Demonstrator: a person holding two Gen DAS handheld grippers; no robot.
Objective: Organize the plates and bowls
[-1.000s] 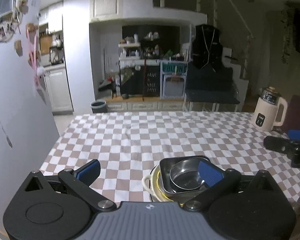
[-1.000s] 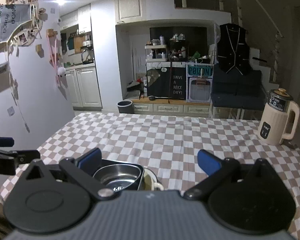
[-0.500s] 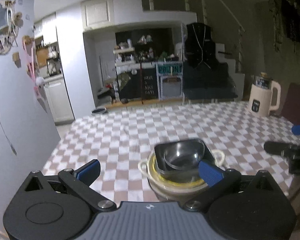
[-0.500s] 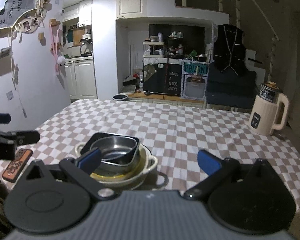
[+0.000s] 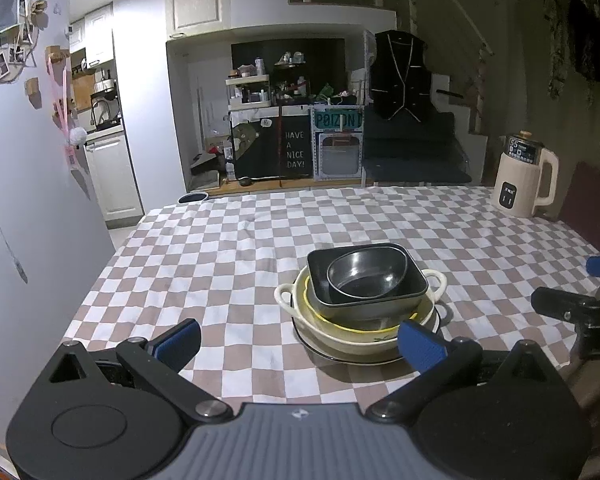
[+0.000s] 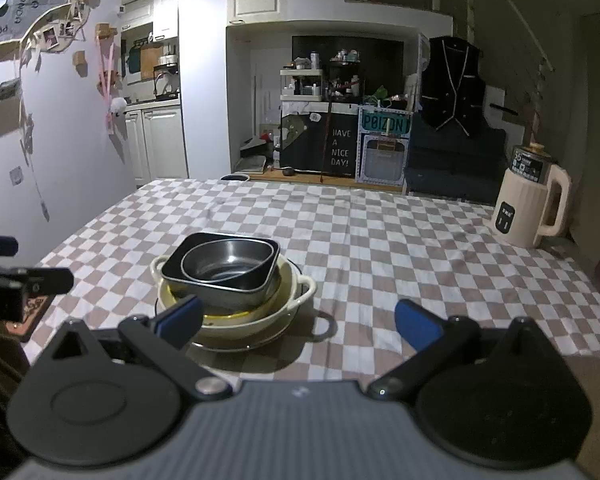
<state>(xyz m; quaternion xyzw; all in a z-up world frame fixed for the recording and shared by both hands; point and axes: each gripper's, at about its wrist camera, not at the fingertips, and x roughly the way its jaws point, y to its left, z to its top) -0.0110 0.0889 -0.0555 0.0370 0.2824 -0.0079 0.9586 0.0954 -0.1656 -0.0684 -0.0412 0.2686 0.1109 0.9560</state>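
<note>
A stack of dishes stands on the checkered tablecloth (image 5: pixel 228 256). From the top: a round metal bowl (image 5: pixel 366 278), a dark square dish (image 5: pixel 412 292), a yellow-rimmed bowl, a cream two-handled bowl (image 5: pixel 340 332), and a plate (image 5: pixel 320 350) underneath. The stack shows in the right wrist view too (image 6: pixel 228 276). My left gripper (image 5: pixel 300 344) is open and empty, in front of the stack and to its left. My right gripper (image 6: pixel 300 320) is open and empty, in front of the stack and to its right. Each gripper shows at the edge of the other's view.
A cream electric kettle (image 5: pixel 526 178) stands at the table's far right, also in the right wrist view (image 6: pixel 534 204). A small patterned card or coaster (image 6: pixel 32 314) lies at the table's left front edge. A wall (image 5: pixel 28 208) runs close along the table's left side.
Both grippers have pulled back and up from the stack, which now sits farther off and fully in view. Both stay open and empty.
</note>
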